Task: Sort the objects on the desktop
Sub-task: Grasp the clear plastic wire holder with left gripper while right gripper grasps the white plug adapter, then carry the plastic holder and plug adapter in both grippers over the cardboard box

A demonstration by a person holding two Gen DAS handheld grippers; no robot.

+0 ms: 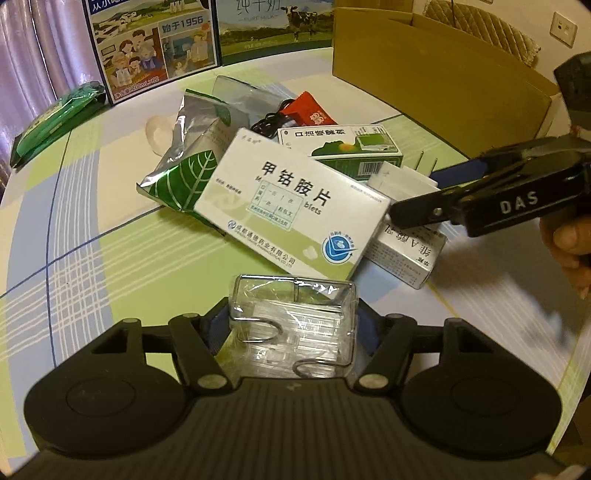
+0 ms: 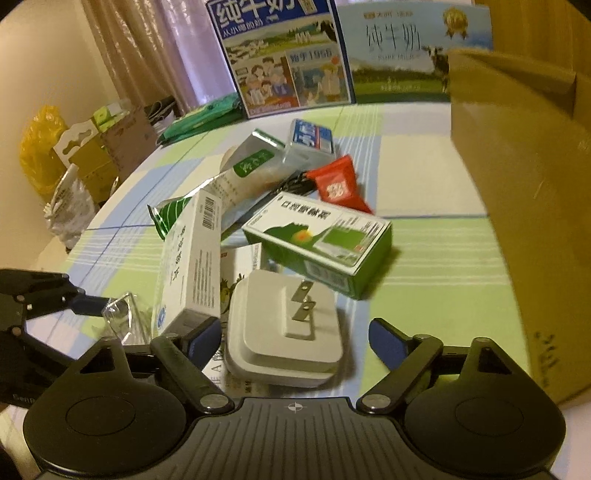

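Clear packet (image 1: 291,325) between left gripper (image 1: 291,321) fingers

A desk (image 1: 92,221) covered in a green, blue and cream checked cloth fills the scene under dim warm light. Pale purple curtains (image 1: 44,55) hang behind it, beside a cream wall (image 2: 44,74). A white wall socket (image 1: 563,27) sits at the far right
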